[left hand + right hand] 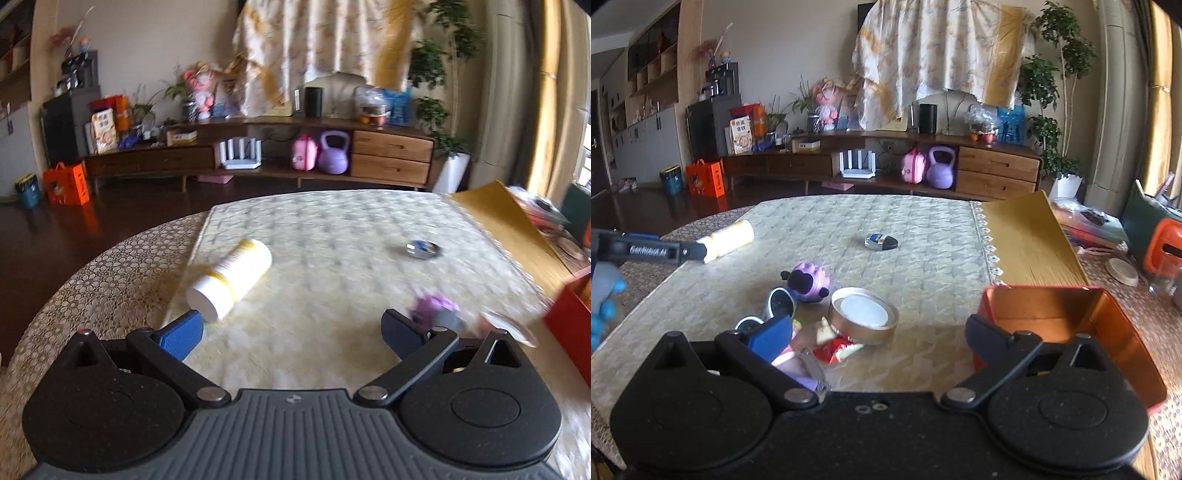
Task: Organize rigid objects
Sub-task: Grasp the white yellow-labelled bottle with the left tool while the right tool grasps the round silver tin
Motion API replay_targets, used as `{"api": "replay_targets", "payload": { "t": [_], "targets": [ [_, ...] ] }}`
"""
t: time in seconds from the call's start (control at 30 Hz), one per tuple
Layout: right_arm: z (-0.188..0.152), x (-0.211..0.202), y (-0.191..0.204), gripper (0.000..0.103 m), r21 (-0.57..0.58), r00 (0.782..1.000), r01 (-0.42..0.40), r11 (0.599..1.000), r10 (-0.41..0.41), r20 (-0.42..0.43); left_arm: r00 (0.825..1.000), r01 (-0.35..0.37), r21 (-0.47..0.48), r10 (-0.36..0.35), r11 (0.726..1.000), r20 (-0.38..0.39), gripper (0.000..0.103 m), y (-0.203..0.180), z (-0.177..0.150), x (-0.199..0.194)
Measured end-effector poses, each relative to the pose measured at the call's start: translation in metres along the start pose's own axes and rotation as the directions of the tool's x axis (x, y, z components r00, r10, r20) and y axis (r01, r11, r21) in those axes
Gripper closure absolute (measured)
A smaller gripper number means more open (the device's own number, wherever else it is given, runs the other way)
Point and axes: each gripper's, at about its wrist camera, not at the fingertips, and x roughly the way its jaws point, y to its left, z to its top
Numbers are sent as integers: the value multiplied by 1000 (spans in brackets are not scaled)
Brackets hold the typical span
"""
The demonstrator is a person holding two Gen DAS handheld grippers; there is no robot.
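A white and yellow bottle [231,278] lies on its side on the pale table mat [332,229], its cap end just beyond the left finger of my open left gripper [291,332]. The bottle [729,238] also shows in the right wrist view, with the left gripper's arm [646,251] beside it. A purple toy [809,278], a round metal tin [864,314], small round items [779,302] and a red wrapper [834,349] cluster ahead of my open right gripper [879,338]. A small blue-black object [881,242] lies farther out. An open red box [1071,325] sits at the right finger.
A gold board [1030,240] leans at the table's right side, with clutter and an orange-lidded container [1165,251] beyond. A wooden sideboard [923,166] holds a purple kettlebell [940,168] across the dark floor. A blue gloved hand [602,306] is at far left.
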Motion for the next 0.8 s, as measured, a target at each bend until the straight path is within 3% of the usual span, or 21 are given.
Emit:
{"api": "replay_targets", "payload": {
  "t": [0.17, 0.4, 0.53, 0.8],
  "targets": [
    [11, 33, -2, 4, 10, 999, -16, 1000, 17, -39, 999, -34, 3, 34, 999, -8, 0, 19, 18, 38],
    [17, 77, 4, 4, 5, 994, -34, 999, 34, -107, 999, -28, 0, 28, 1000, -43, 0, 39, 38, 88],
    [16, 93, 4, 4, 16, 991, -35, 999, 36, -126, 995, -16, 20, 18, 1000, -100, 0, 46, 40, 118],
    [16, 118, -1, 4, 32, 983, -40, 999, 45, -178, 991, -35, 60, 43, 998, -130, 1, 50, 34, 152]
  ]
}}
